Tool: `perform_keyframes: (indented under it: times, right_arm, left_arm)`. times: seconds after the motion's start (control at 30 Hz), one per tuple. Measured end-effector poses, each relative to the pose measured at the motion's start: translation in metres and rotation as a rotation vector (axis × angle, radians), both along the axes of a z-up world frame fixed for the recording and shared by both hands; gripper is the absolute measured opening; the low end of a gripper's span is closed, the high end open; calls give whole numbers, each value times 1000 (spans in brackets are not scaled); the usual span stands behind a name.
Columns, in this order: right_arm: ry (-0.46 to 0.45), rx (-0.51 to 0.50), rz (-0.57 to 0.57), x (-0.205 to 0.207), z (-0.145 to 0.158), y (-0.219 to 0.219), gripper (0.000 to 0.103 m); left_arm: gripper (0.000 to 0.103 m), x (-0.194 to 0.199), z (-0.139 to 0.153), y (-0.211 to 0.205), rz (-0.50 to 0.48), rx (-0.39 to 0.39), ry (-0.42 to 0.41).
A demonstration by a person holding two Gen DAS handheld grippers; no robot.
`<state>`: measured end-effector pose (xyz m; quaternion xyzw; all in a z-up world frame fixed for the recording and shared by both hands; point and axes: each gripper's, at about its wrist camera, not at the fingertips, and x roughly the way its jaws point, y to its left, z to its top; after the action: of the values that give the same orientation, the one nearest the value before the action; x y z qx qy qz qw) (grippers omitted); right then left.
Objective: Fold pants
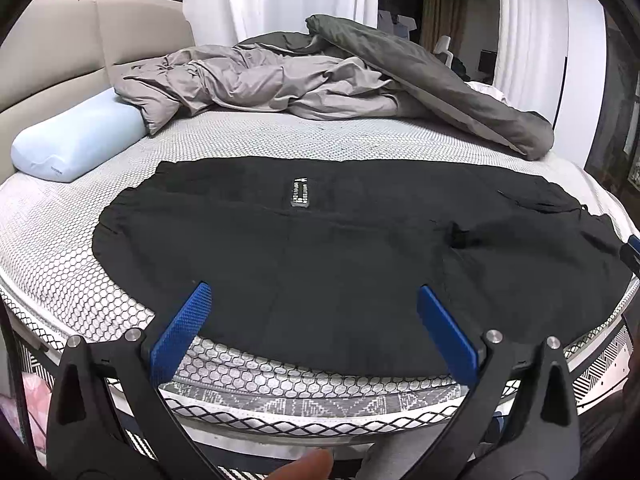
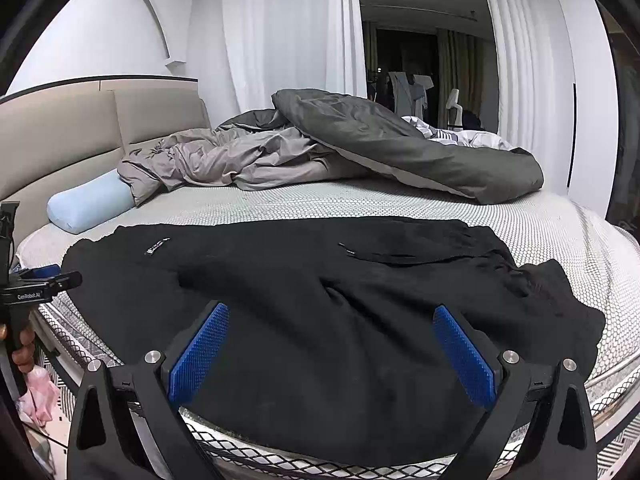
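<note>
On the bed [image 1: 60,240], black pants [image 1: 320,248] lie flat; left gripper [image 1: 314,300] and right gripper [image 2: 332,320] hover above, fingers spread wide, pinching nothing.

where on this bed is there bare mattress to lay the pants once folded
A bare strip of mattress runs between the pants and the duvet. A smaller patch lies between the pillow and the pants. The back is crowded with duvet; the near edge is all pants.
</note>
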<state>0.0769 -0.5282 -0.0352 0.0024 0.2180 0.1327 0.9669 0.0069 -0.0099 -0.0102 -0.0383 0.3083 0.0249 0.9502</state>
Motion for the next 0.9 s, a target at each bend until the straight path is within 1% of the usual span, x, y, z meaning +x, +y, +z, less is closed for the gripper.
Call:
perform_keyframes:
  times: [0.2,0.9]
  right_arm:
    - [3,-2,-7,0,-1,-1,103]
    - [12,2,-31,1,-2,-2,103]
  left_arm:
    - [102,3,1,-6,-11,-4,0]
    - [102,-1,3,1,-5,-16,2]
